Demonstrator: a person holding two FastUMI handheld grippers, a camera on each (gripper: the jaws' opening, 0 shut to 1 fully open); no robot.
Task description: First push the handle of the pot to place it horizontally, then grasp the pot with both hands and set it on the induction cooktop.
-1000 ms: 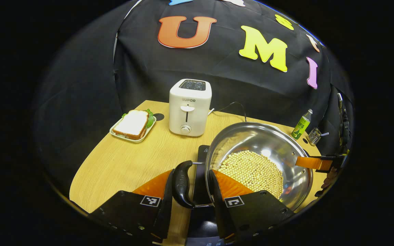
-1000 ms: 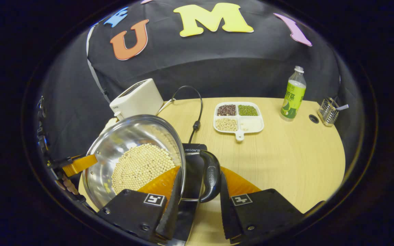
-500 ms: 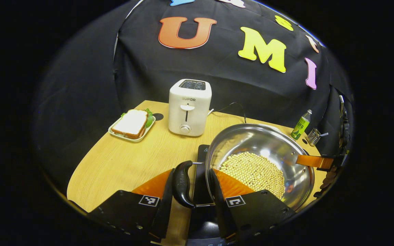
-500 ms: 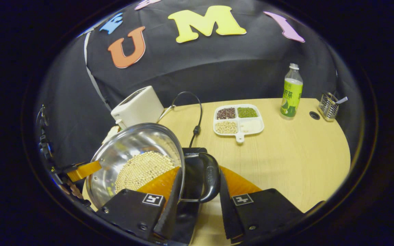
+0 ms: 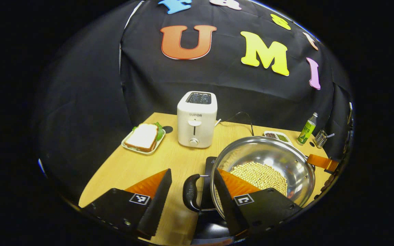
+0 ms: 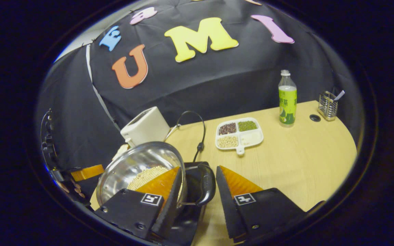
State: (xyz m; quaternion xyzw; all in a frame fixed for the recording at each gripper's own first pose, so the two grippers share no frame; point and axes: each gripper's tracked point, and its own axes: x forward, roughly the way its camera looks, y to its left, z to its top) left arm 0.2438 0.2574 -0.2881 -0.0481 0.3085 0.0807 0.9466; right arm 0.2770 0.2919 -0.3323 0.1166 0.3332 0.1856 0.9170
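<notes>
In the left gripper view, the left gripper [image 5: 192, 205] stands with its fingers spread wide, one on each side of the pot's curved black side handle [image 5: 191, 193], and neither finger touches that handle; the finger on the pot's side overlaps the rim, though I cannot tell whether it rests on the metal. The round stainless-steel pot [image 5: 279, 160], holding a bed of pale yellow soybeans [image 5: 263, 174], sits on the flat black induction cooktop [image 5: 209, 164], which shows just beside and beneath the handle. In the right gripper view, the right gripper [image 6: 197, 205] is likewise open, its fingers flanking the pot's other black loop handle [image 6: 208, 186] with a gap on the outer side, and the steel pot [image 6: 139, 162] lies to the left of that handle with the black cooktop [image 6: 192, 169] under it. At the far rim of the pot in each view a thin orange finger of the opposite gripper shows. Beyond the pot, on the light wooden table [image 5: 128, 167], a white two-slot toaster [image 5: 196, 123] stands, and past it to the left a sandwich on a small white tray [image 5: 144, 138]. Behind the pot to the right lie a white four-part dish of beans and grains [image 6: 239, 133], a black power cord [image 6: 198, 136], a green-labelled clear drink bottle [image 6: 287, 99] and a small wire holder [image 6: 327, 107].
</notes>
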